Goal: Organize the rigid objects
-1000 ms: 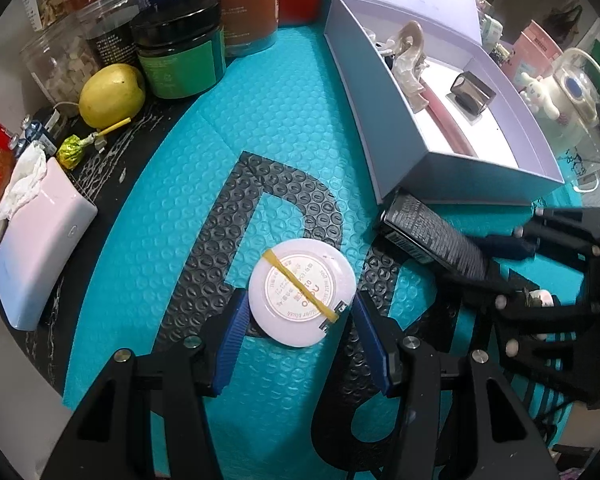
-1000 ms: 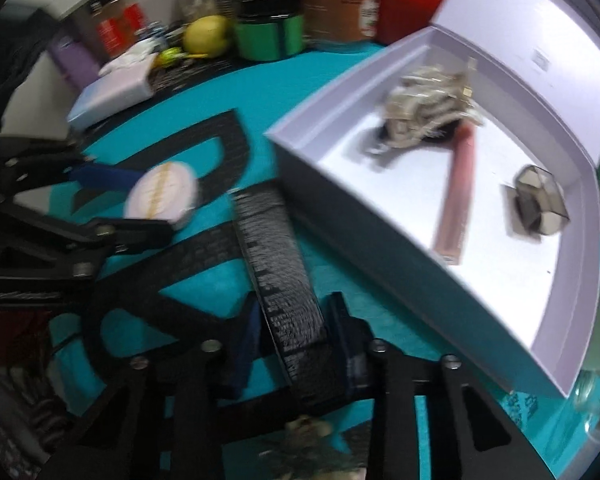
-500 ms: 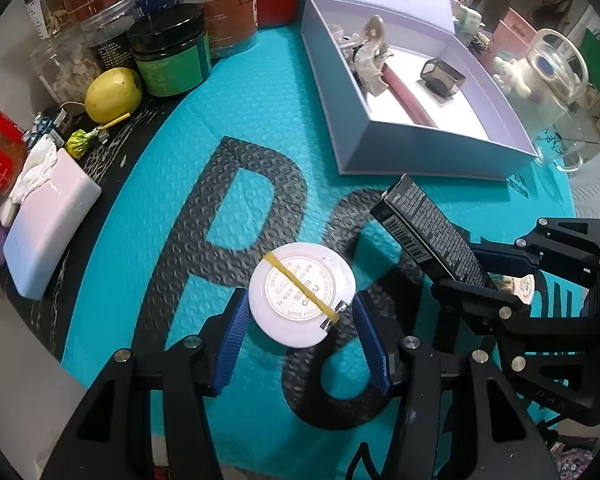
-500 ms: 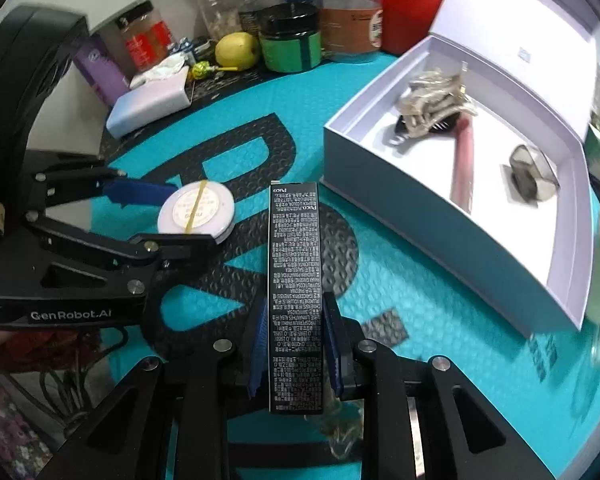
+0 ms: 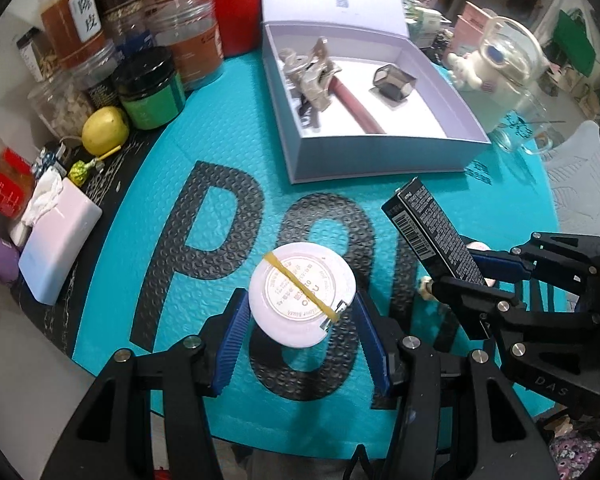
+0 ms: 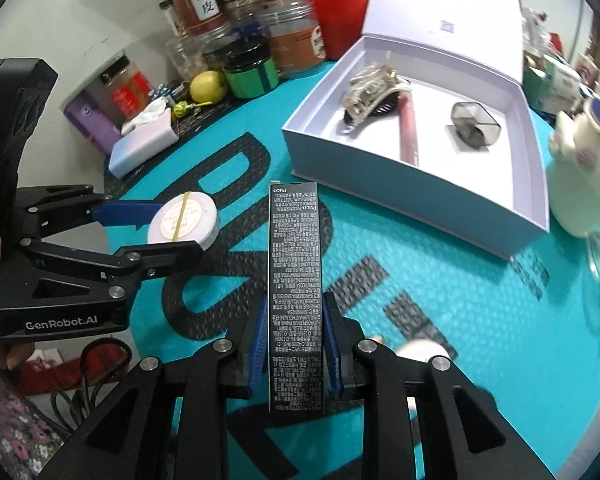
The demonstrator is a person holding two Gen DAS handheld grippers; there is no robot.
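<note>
My left gripper (image 5: 302, 312) is shut on a round white compact (image 5: 302, 294) with a yellow rubber band, held above the teal mat. It also shows in the right wrist view (image 6: 184, 220). My right gripper (image 6: 294, 340) is shut on a long black printed box (image 6: 296, 280), also seen at the right in the left wrist view (image 5: 432, 232). An open white box (image 5: 380, 156) lies beyond on the mat and holds a hair claw (image 5: 312, 72), a dark red tube (image 5: 354, 108) and a grey faceted case (image 5: 394, 82).
Jars (image 5: 188, 44), a red can (image 5: 230, 4), a green tub (image 5: 150, 92), a lemon (image 5: 104, 134) and a pale power bank (image 5: 58, 248) line the left and back. A white figurine in a glass mug (image 5: 496, 60) stands right of the box.
Both grippers have lifted and drawn back from the white box, carrying the compact and the black box. The black box was raised off the mat beside the white box.
</note>
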